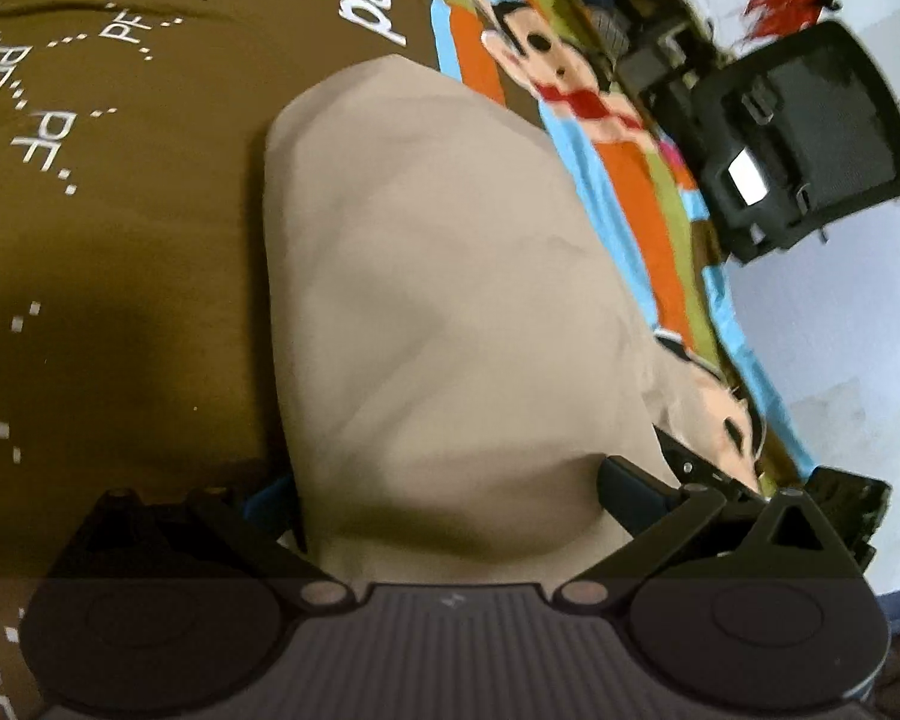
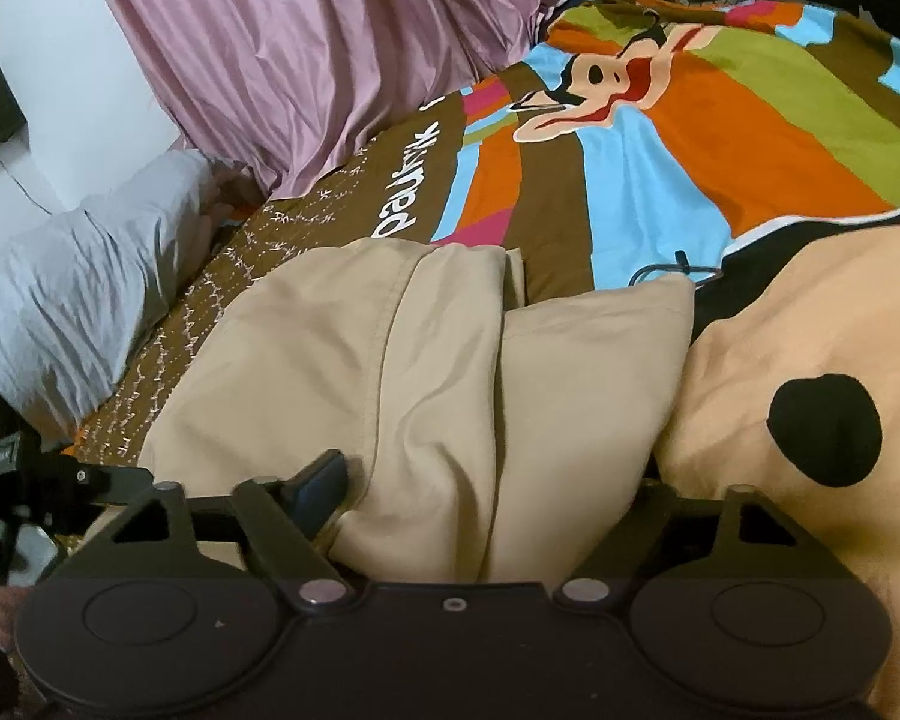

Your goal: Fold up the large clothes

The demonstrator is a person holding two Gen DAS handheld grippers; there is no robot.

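Where it lies on the bedspread [image 2: 660, 138], beige garment [image 2: 438, 372] bunched between each wide-spread, unclenched claw [image 2: 486, 516].

Brown bedspread [image 1: 120, 252] lies flat and open from 9 to 11 o'clock; black chair [image 1: 810, 132] crowds bed edge at 2 o'clock.

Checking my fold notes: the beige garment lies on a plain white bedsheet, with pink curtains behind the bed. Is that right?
Not quite. The beige garment lies on a brown and brightly striped cartoon-print bedspread, not a plain white sheet; the right wrist view shows it. The pink curtains are there behind the bed.
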